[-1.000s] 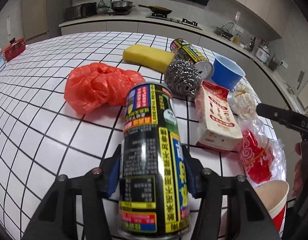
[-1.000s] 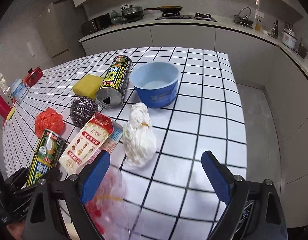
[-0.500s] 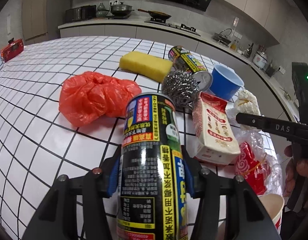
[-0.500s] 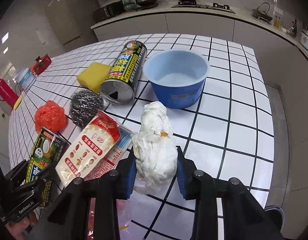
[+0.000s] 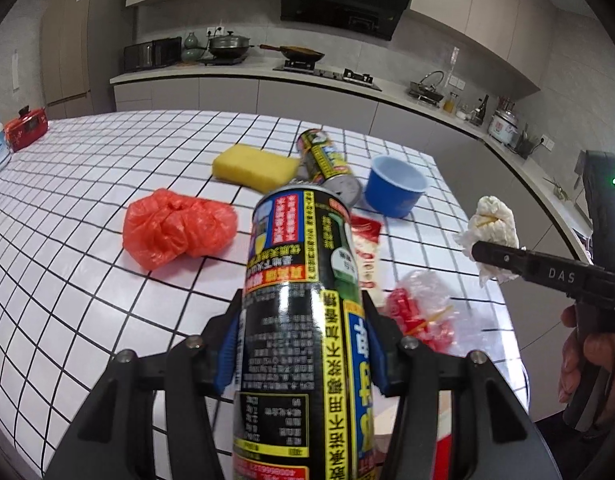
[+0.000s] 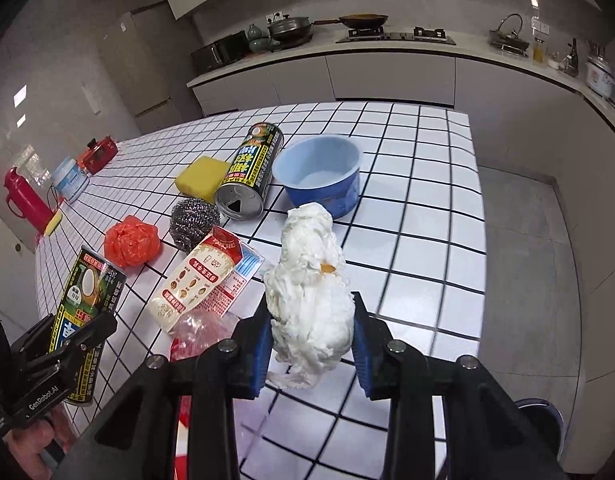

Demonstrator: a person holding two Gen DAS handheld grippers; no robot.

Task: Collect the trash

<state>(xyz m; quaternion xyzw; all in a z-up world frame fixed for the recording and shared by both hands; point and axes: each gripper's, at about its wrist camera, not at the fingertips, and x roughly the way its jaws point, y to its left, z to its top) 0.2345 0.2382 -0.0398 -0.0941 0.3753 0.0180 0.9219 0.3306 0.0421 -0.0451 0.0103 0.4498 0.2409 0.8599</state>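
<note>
My left gripper (image 5: 303,360) is shut on a black and yellow drink can (image 5: 303,320) and holds it above the tiled table (image 5: 87,200); the can also shows in the right wrist view (image 6: 87,304). My right gripper (image 6: 311,344) is shut on a crumpled white paper wad (image 6: 311,292), lifted off the table; the wad shows in the left wrist view (image 5: 493,226). On the table lie a red plastic bag (image 5: 175,232), a milk carton (image 6: 199,280), a clear bag with red contents (image 5: 419,312) and a second can (image 6: 249,172) on its side.
A yellow sponge (image 5: 253,166), a steel scourer (image 6: 195,222) and a blue bowl (image 6: 319,176) sit further back. A red jug (image 6: 23,200), a white tub (image 6: 69,178) and a red box (image 6: 101,152) stand at the far left. The table edge runs close on the right.
My right gripper closed on the white paper wad and lifted it off the table. My left gripper rose higher with the can in it.
</note>
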